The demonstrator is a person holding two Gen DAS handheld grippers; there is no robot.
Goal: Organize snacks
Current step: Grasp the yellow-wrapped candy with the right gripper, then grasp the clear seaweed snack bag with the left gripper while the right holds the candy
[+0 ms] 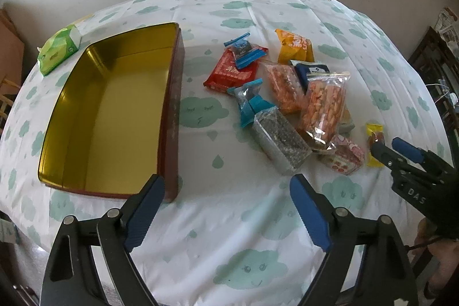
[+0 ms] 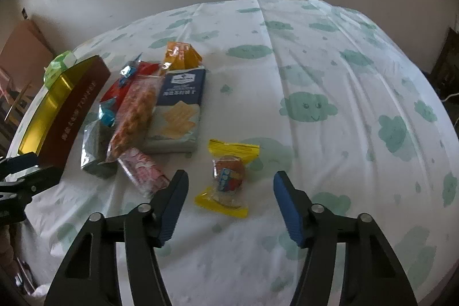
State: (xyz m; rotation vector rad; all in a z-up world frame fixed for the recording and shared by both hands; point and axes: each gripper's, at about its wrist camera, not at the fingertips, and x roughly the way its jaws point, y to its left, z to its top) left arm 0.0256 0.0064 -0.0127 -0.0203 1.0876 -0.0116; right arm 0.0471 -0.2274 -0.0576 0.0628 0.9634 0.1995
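One tin [image 1: 172, 93] (long axis front-to-back)

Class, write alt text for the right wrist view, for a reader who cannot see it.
An open right claw hovers over a yellow-wrapped candy on a cloud-print tablecloth. To the left lies a pile of snacks, including a cracker pack, beside an open tin, with the left claw at the edge.
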